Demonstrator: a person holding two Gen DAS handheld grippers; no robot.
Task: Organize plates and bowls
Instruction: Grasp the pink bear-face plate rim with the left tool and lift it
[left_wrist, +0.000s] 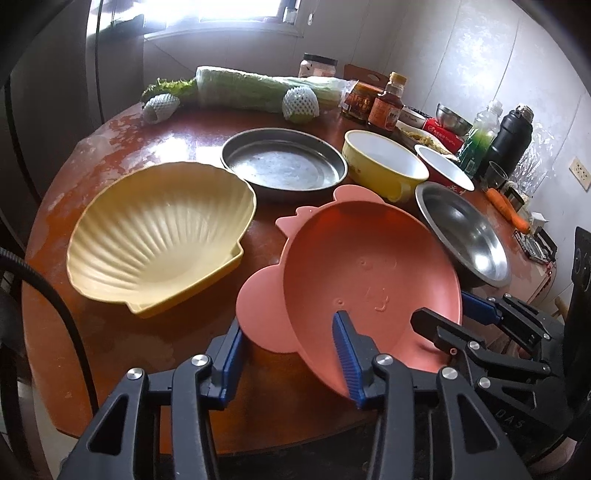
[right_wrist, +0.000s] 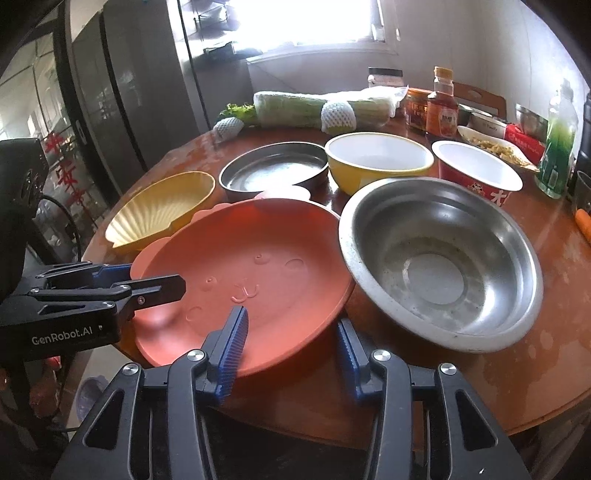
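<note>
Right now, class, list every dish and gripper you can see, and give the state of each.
pink plate, empty, rim gripped from two sides
left gripper, jaws shut on the pink plate
right gripper, jaws shut on the pink plate
shell dish, empty, upright
flat metal pan, empty
yellow bowl, empty
red bowl, empty
steel bowl, empty

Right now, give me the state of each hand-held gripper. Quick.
Left hand-held gripper: closed on the rim of the pink plate.
Right hand-held gripper: closed on the same plate's rim, other side.
</note>
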